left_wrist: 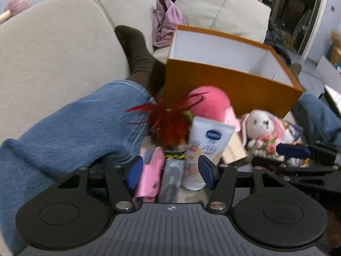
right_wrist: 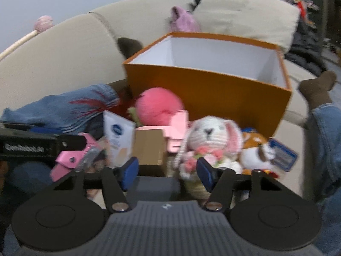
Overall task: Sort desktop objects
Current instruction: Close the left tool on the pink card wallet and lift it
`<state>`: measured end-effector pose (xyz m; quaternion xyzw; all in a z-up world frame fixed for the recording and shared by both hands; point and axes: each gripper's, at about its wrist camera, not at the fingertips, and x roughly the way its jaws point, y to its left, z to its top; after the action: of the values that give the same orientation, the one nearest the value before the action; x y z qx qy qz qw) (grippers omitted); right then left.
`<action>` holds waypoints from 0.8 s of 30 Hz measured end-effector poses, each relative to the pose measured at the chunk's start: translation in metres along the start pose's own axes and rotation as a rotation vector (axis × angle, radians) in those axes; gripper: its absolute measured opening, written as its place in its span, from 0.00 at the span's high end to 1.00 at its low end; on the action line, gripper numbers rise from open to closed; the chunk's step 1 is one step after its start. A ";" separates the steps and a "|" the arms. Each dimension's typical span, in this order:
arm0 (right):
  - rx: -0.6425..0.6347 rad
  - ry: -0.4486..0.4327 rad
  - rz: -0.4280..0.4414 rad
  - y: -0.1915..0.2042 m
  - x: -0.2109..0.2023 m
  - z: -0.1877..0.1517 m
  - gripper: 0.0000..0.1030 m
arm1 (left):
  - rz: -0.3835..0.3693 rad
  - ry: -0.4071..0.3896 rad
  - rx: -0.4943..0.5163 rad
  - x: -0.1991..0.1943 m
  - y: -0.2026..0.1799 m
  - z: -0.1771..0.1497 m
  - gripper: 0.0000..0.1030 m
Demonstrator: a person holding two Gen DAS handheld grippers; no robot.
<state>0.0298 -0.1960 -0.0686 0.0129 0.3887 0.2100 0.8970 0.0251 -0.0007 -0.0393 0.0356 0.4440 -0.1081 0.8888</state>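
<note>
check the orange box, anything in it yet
Empty as far as shown: the orange box is open-topped and only bare white inner walls are visible in both views. Its floor is hidden behind the front wall.

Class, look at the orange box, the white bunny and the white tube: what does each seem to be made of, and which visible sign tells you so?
Orange box: probably stiff cardboard, matte orange outside, white inside; thin straight walls.
White bunny: crocheted yarn, judging by its knobbly stitched surface.
White tube: likely smooth plastic, printed, with a flat crimped end.
</note>
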 end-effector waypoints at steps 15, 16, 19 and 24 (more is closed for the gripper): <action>-0.098 0.056 0.111 0.032 0.015 -0.006 0.43 | 0.126 0.149 0.200 0.023 -0.006 -0.016 0.68; -0.095 0.059 0.117 0.032 0.017 -0.006 0.43 | 0.118 0.160 0.207 0.027 -0.007 -0.017 0.70; -0.095 0.062 0.142 0.033 0.019 -0.006 0.43 | 0.099 0.168 0.215 0.032 -0.008 -0.019 0.74; -0.049 0.106 0.202 0.031 0.023 -0.007 0.43 | -0.007 0.168 0.161 0.027 0.002 -0.019 0.77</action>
<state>0.0272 -0.1601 -0.0836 0.0190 0.4270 0.3090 0.8496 0.0268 -0.0003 -0.0721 0.1143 0.5070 -0.1431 0.8423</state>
